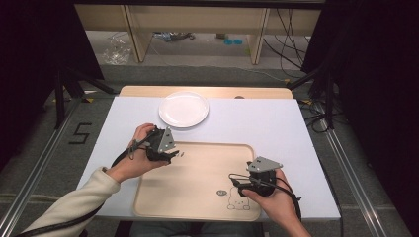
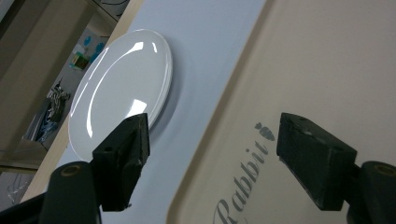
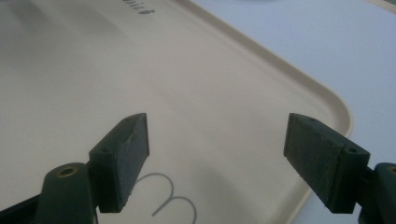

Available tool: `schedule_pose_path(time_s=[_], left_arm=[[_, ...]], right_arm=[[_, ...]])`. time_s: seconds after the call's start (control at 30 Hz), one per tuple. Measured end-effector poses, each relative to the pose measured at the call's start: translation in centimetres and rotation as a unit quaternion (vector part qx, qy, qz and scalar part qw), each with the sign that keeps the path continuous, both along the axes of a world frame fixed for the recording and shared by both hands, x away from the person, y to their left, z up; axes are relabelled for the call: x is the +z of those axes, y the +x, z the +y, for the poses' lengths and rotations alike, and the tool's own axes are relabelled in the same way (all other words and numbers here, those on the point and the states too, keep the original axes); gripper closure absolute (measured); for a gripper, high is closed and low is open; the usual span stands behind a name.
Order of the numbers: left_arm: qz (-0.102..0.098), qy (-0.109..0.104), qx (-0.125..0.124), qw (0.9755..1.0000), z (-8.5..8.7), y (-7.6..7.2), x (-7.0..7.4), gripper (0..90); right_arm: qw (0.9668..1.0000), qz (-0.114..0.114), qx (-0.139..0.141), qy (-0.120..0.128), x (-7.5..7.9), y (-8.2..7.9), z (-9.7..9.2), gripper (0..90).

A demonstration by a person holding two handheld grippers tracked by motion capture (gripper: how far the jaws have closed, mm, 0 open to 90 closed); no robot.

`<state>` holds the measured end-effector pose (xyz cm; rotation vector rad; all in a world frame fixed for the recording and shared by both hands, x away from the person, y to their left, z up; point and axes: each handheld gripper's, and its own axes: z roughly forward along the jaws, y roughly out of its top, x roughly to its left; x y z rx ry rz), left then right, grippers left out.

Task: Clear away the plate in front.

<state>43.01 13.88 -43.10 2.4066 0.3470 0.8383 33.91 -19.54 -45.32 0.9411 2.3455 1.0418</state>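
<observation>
A beige tray (image 1: pixel 197 183) with a rabbit drawing lies on the white table cover near the front edge. Beyond it sits a white plate (image 1: pixel 184 109), bare. My left gripper (image 1: pixel 173 154) hovers over the tray's far left corner, open, with nothing between its jaws; its own view shows the plate (image 2: pixel 119 86) and the tray's "Rabbit" lettering (image 2: pixel 245 175). My right gripper (image 1: pixel 236 180) is over the tray's right side near the rabbit drawing, open and holding nothing, with the tray's rim (image 3: pixel 299 81) ahead of it.
The white cover (image 1: pixel 276 123) spreads over a wooden table (image 1: pixel 207 91). Dark curtains and stands flank both sides. Cables and wooden shelving legs lie on the floor beyond the table's far edge.
</observation>
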Motion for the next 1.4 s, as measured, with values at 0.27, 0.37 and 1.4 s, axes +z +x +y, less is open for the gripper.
schedule_pose_path(time_s=[0.27,0.37,1.4], left_arm=[[-0.004,0.009,0.001,1.0000,-1.4,1.9,0.2,26.0],[-0.004,0.009,-0.001,0.9999,-1.6,2.4,0.1,26.1],[-0.016,0.169,0.009,0.9855,-4.4,9.6,-2.0,34.5]], right_arm=[[1.0000,-0.004,-0.001,0.000,0.0,0.1,-0.1,23.4],[1.0000,-0.005,0.001,-0.001,-0.1,0.1,-0.1,23.4],[0.9999,0.009,-0.006,0.004,-0.1,0.1,-0.1,23.4]])
